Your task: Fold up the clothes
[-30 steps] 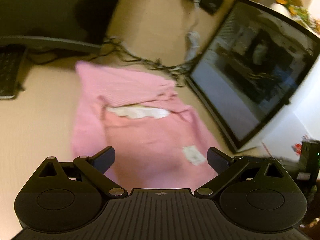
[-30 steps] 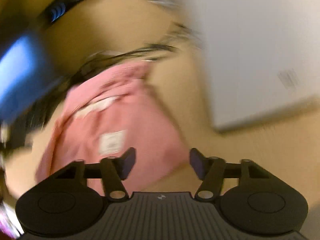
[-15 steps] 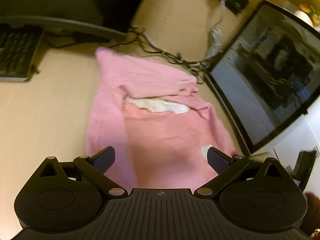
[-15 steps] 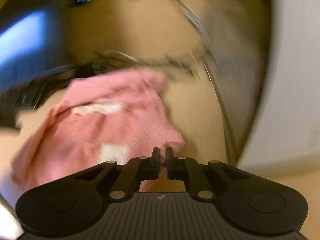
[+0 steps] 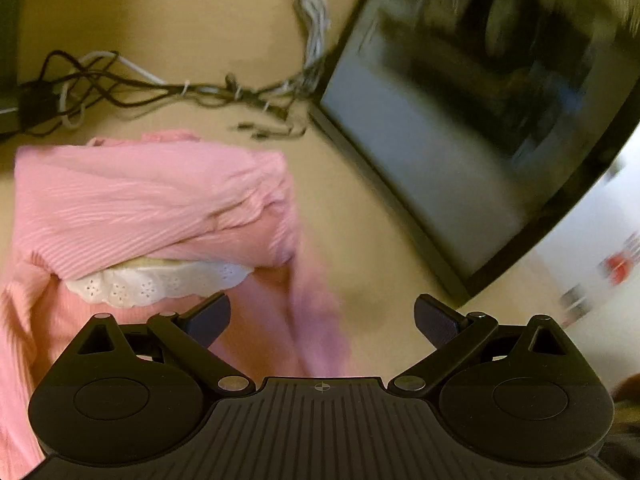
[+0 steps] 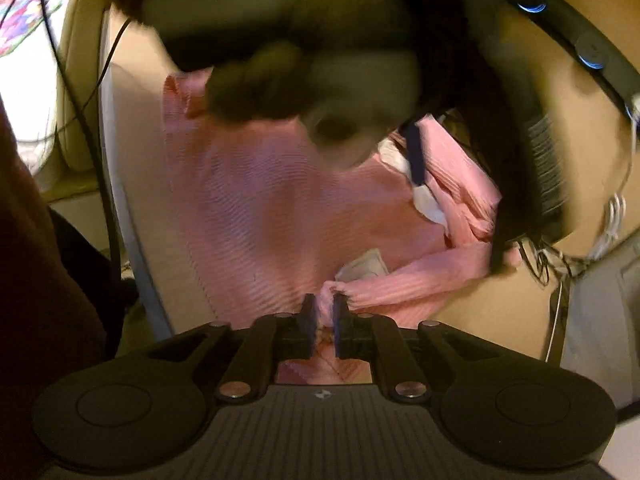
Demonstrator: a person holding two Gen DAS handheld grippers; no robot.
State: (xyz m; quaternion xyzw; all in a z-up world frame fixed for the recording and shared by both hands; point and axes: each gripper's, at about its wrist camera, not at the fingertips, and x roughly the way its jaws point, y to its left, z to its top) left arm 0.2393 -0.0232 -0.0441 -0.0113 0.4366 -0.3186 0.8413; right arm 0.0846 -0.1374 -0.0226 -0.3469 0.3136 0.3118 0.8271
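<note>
Pink ribbed knit, a sweater (image 5: pixel 152 208), is spread on a tan desk (image 5: pixel 224 20), and in the left wrist view it fills the 9 o'clock side, folded over so that a white eyelet-lace trim (image 5: pixel 160 284) shows beneath the fold. The left gripper (image 5: pixel 322 316) is seen with its jaws held wide apart, only the left finger over the cloth and nothing clamped. A tangle of dark and white cables (image 5: pixel 168 88) is seen at 11 o'clock, and a glossy black monitor (image 5: pixel 480 120) leans at 2 o'clock, its reflection smeared. Only the right wrist view shows the grip: the right gripper (image 6: pixel 321 322) is closed on a bunched fold of the sweater's (image 6: pixel 260 208) edge at 6 o'clock, the jaws having just eased slightly apart with the cloth between them. A white care label (image 6: pixel 366 266) lies just beyond the pads. At 12 o'clock a large dark blurred mass hides the garment's far part and cannot be identified. A black power strip (image 6: pixel 592 48) with blue-lit sockets is cut off at 2 o'clock.
</note>
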